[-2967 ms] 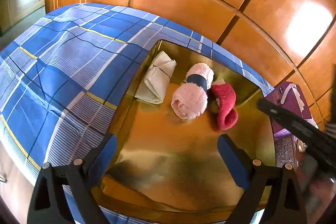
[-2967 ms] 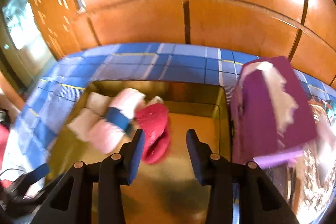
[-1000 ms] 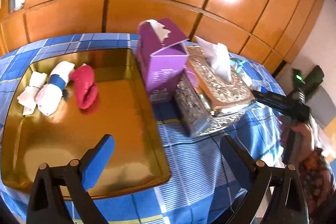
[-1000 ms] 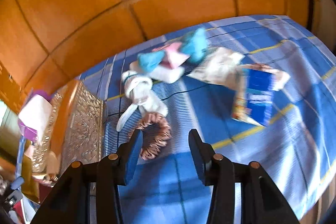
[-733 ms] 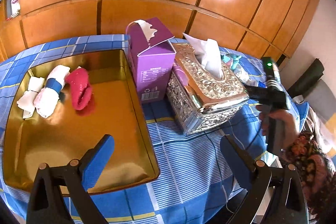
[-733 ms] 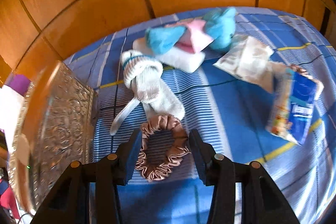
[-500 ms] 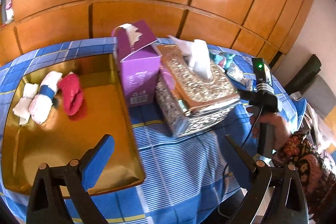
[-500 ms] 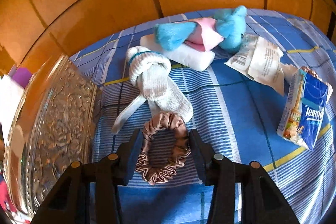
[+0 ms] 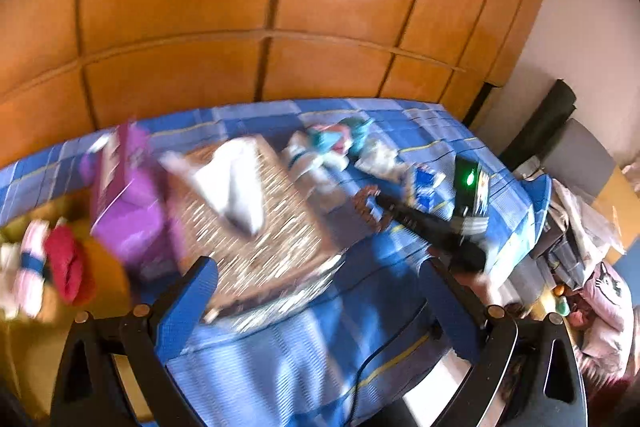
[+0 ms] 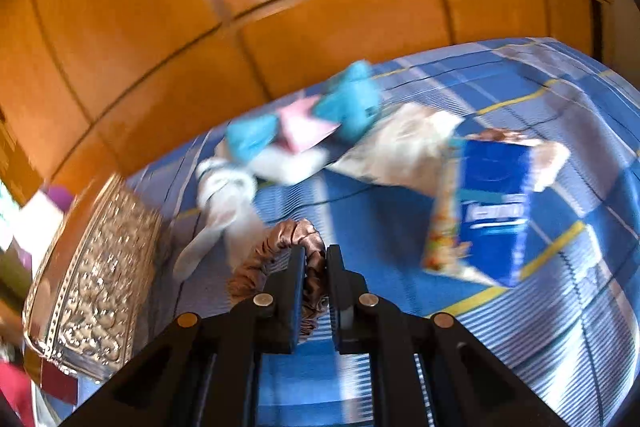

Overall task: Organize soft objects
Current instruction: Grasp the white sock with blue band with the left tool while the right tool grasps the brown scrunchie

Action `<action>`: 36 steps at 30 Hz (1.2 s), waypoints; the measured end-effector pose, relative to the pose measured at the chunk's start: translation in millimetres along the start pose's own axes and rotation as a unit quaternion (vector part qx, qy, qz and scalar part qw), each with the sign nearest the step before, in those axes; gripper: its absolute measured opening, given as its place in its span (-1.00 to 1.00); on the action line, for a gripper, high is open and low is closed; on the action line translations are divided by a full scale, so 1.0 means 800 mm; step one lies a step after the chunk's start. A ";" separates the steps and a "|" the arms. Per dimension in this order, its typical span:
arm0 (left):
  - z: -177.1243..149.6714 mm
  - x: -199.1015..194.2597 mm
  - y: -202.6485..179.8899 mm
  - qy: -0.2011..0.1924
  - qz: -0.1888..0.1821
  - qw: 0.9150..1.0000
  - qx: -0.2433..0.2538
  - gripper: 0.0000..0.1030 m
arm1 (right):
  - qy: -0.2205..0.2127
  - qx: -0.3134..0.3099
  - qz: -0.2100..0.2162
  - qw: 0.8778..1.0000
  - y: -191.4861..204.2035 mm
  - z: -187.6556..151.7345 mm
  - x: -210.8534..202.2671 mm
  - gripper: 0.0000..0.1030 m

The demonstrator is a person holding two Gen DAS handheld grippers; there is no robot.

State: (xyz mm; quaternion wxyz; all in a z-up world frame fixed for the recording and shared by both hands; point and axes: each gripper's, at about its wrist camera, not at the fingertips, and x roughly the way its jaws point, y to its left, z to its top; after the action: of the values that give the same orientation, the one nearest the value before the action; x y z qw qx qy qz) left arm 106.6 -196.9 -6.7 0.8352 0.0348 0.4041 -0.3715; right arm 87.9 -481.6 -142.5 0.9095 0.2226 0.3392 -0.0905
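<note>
Scrunchie [image 9: 370, 207] lies far right on the blue-checked tabletop [image 9: 280, 347], met by the right claw [image 9: 380, 201]; the left claw [image 9: 316, 291] hangs spread wide and empty. Right view: right claw [image 10: 316, 259] is clenched on the scrunchie [image 10: 280, 247] — satin could slip free, or drag the white sock [image 10: 224, 195] just beside it.

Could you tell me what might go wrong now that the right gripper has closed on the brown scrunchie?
1. The right gripper pinches only one side of the brown scrunchie, so the slippery-looking loop might slide out during transport.
2. The white sock lies right against the scrunchie and could be dragged along.
3. The ornate tissue box stands between here and the gold tray; the dangling loop may catch on it.
</note>
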 end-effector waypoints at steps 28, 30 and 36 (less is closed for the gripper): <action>0.107 0.353 -0.051 0.188 0.206 0.959 0.043 0.59 | -0.039 0.157 0.081 0.983 -0.079 -0.015 0.009 -0.79; 0.103 0.362 -0.047 0.191 0.216 0.957 0.039 0.55 | -0.039 0.158 0.082 0.983 -0.078 -0.015 0.010 -0.79; 0.105 0.374 -0.035 0.185 0.243 0.952 0.035 0.05 | -0.041 0.160 0.082 0.983 -0.078 -0.015 0.010 -0.79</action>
State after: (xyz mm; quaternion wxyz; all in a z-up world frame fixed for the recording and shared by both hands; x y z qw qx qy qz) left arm 261.9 -424.7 -152.8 0.8092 0.2287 0.5175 -0.1586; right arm 67.0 -531.5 -177.2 0.8794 0.3889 0.2634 -0.0775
